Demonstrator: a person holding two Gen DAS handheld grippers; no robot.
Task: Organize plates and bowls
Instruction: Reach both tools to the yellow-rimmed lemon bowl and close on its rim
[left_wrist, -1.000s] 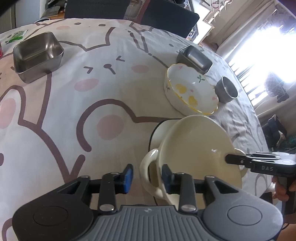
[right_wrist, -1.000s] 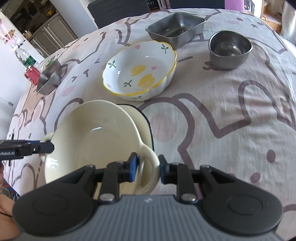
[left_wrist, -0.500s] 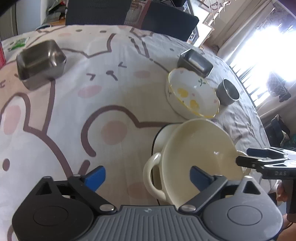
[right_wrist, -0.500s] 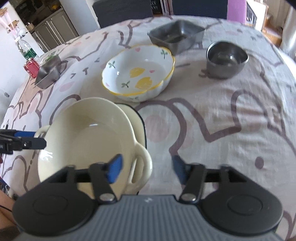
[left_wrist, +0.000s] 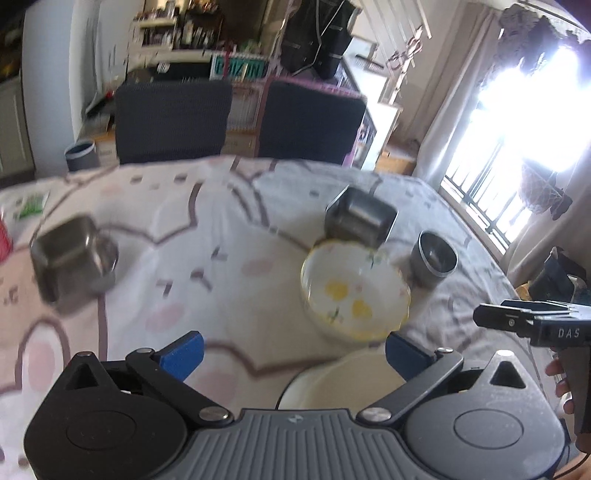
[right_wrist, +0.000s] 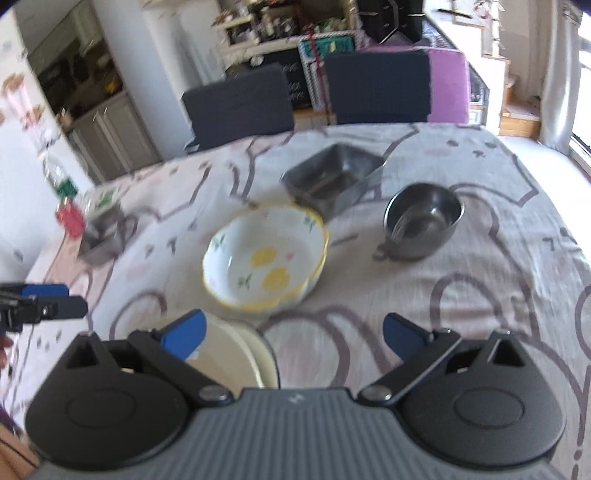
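A cream two-handled bowl (left_wrist: 343, 380) (right_wrist: 229, 354) rests on a cream dish with a dark rim at the near table edge. My left gripper (left_wrist: 295, 352) hangs above it, jaws opening wide, its pads off the bowl. My right gripper (right_wrist: 293, 332) is likewise lifted, jaws opening, touching nothing. Each shows in the other's view: the right gripper (left_wrist: 517, 321) at the right, the left gripper (right_wrist: 40, 306) at the left. Beyond sits a white bowl with yellow lemons (left_wrist: 354, 295) (right_wrist: 266, 258).
Behind the lemon bowl stands a square steel tin (left_wrist: 360, 221) (right_wrist: 332, 181), with a round steel bowl (left_wrist: 436, 258) (right_wrist: 423, 225) to its right. Another steel tin (left_wrist: 70, 258) (right_wrist: 101, 236) sits far left. Two dark chairs (left_wrist: 173, 118) stand past the table.
Both grippers let go of the cream bowl's handles, opened wide and rose and tilted up. The bowl has dropped to the bottom of both views, set on the dark-rimmed dish.
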